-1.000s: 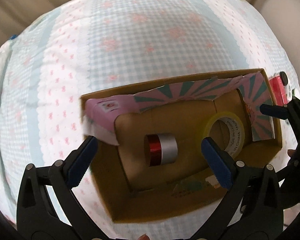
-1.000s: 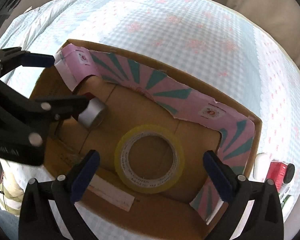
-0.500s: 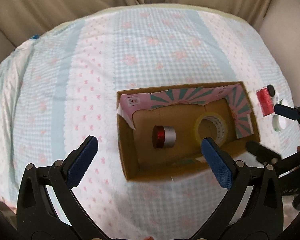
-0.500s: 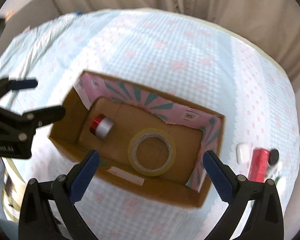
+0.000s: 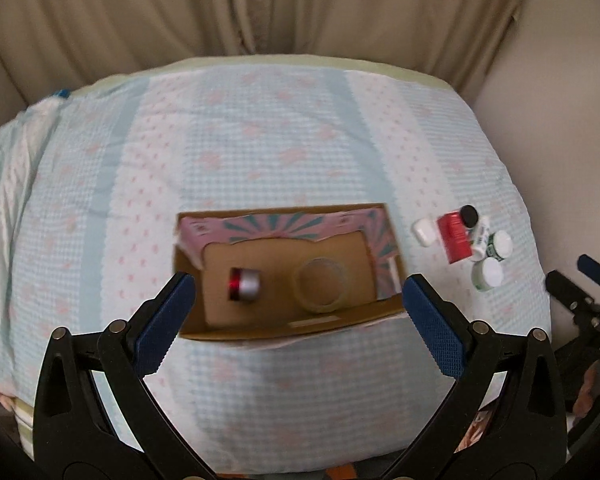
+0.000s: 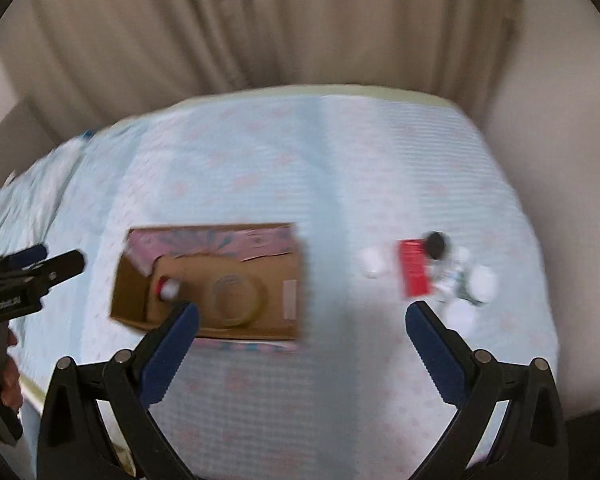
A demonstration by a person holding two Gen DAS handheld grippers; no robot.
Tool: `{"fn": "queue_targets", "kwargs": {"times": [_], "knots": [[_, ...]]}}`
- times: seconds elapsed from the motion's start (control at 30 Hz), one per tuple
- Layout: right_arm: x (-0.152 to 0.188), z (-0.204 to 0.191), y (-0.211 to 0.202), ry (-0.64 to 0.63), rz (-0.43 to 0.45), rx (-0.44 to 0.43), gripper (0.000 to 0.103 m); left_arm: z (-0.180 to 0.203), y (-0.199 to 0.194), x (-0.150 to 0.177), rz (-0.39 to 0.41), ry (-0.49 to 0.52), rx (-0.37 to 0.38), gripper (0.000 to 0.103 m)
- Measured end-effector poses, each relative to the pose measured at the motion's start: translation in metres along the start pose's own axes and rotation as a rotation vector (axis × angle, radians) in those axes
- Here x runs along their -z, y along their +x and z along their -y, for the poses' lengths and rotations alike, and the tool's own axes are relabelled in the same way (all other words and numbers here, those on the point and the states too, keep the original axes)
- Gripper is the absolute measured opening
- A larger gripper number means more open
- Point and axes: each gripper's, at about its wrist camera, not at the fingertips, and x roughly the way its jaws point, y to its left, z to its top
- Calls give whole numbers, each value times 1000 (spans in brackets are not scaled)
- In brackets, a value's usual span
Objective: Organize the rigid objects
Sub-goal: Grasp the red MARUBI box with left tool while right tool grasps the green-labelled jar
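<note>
Grippers pulled back from cardboard box (image 5: pixel 236 330) since a second ago; box now looks small. Your left gripper (image 5: pixel 298 320) released, empty; right gripper (image 6: pixel 300 338) same. Silver-red cylinder (image 5: pixel 245 284) and tape roll (image 5: pixel 320 286) lie inside box. Red container (image 5: pixel 454 238), white case (image 5: pixel 425 232), probably bottles (image 5: pixel 488 274), clustered right of box on bedspread (image 5: pixel 284 148).

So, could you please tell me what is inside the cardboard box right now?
Inside the cardboard box lie a red-and-silver cylinder and a tape roll. The near wall hides the floor strip just behind it.
</note>
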Motion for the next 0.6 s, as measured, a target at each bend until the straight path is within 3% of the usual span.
{"fn": "queue_targets", "kwargs": {"times": [0.2,0.4,0.6], "knots": [[3,92,-9,100,8,60,103,86,6,-5,16,33,-13,103],[0,169,13,85,1,94,103,172,42,-16,4,23,-14,103],[-9,230,61,62,-43,74,103,244,108,-29,-104,16,15,103]]}}
